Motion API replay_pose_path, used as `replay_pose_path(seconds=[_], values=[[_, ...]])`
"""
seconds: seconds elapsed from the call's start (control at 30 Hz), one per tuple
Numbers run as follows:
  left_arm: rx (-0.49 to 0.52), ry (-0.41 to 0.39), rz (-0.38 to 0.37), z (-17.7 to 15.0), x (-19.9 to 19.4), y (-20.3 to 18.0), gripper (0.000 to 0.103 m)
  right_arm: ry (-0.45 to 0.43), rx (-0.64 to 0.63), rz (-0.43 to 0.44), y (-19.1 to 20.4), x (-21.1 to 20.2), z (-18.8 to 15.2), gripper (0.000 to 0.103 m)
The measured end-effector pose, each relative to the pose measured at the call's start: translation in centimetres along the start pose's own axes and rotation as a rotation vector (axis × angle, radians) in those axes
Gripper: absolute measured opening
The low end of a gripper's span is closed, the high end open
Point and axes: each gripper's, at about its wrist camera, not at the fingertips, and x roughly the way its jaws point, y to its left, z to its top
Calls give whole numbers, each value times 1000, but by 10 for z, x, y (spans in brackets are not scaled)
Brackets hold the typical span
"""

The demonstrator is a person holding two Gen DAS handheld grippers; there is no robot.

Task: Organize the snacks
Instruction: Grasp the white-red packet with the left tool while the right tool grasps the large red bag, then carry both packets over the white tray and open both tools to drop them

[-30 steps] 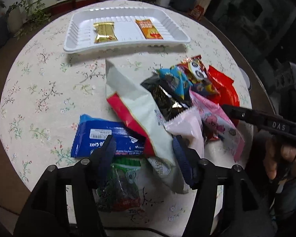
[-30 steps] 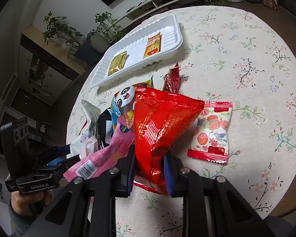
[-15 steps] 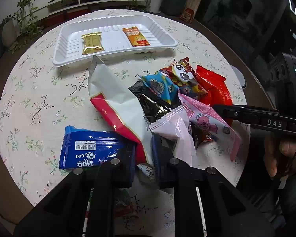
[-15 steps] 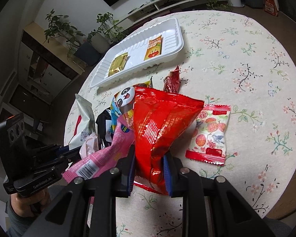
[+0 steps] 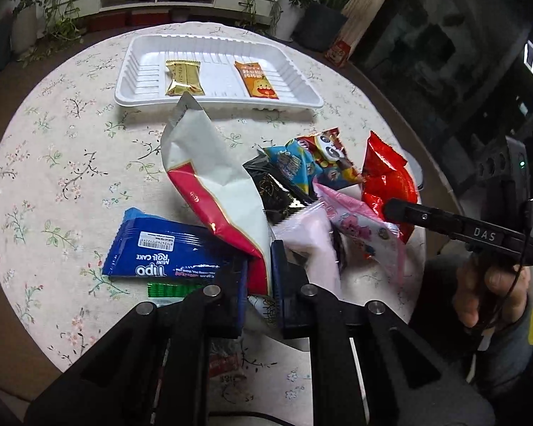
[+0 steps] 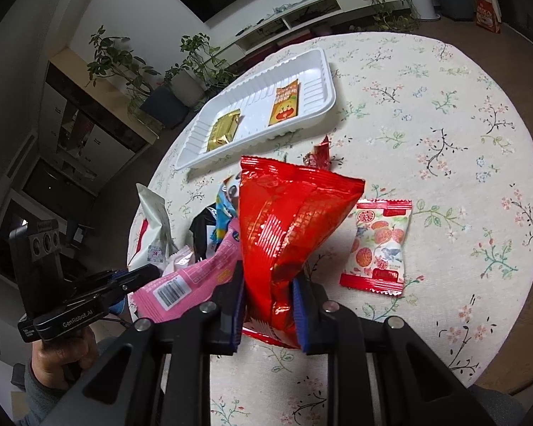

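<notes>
Floral cloth covers the round table (image 5: 53, 163), where most of the sorting is judged undone. On its far side, a white tray (image 5: 131, 81) holds only a gold packet (image 5: 183, 78) and an orange packet (image 5: 256, 80). Nearer, the left tool (image 5: 259, 266) is closed on a white-and-red bag (image 5: 213, 177); the right tool (image 6: 268, 305) is clamped on a red bag (image 6: 287, 220). Other snacks lie loose.

Green snack pack (image 5: 170, 288) mostly hidden under blue Tipo pack (image 5: 167, 248).

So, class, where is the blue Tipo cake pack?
Left wrist view: the Tipo pack lies on the table's near left, beside the white-and-red bag.
</notes>
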Motion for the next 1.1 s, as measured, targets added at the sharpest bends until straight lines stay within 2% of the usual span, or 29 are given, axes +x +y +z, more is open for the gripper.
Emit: replay_pose_path(seconds=[0.3,0.63,0.73,0.9,1.1], values=[[-122,-79,-152,-3,-29,24,10,-36,34,67,-8,-18,8,25],[-203,-180,-256,15,-75,66,10,-94,76,124,-27,-48,38,25],[-216,-228,-234,34,-92,86,10,-124,78,123,-36,-61,58,25],[-167,-229,-192,81,-98,92,10,-151,56,117,-36,-70,109,25],[-104,-213,-169,159,-68,87,10,-95,-22,140,2,-35,178,25]])
